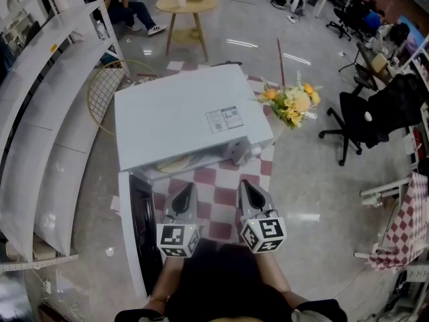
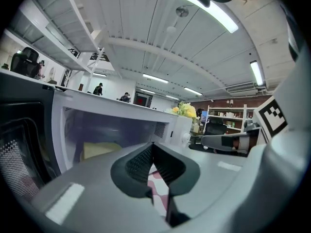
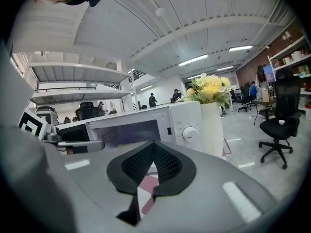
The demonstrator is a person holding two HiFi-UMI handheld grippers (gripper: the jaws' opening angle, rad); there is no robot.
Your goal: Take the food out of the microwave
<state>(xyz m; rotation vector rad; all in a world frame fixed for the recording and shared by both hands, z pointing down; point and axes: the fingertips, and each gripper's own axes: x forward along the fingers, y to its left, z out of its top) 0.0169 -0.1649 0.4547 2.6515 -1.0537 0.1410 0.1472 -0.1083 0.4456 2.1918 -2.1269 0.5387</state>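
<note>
A white microwave (image 1: 181,116) stands on a red-and-white checked tabletop (image 1: 218,193), its door (image 1: 137,230) swung open to the left. Inside lies pale yellow food (image 1: 175,164), also seen in the cavity in the left gripper view as the food (image 2: 99,149). My left gripper (image 1: 186,188) is shut and empty, just in front of the opening, pointing at it. My right gripper (image 1: 246,185) is shut and empty too, in front of the control panel with its knob (image 3: 190,132). In their own views, the left gripper (image 2: 152,147) and right gripper (image 3: 154,144) have their pads pressed together.
A vase of yellow flowers (image 1: 289,102) stands right of the microwave. White shelving (image 1: 40,113) runs along the left. A black office chair (image 1: 365,123) is on the floor to the right, and a round wooden table (image 1: 186,9) stands beyond.
</note>
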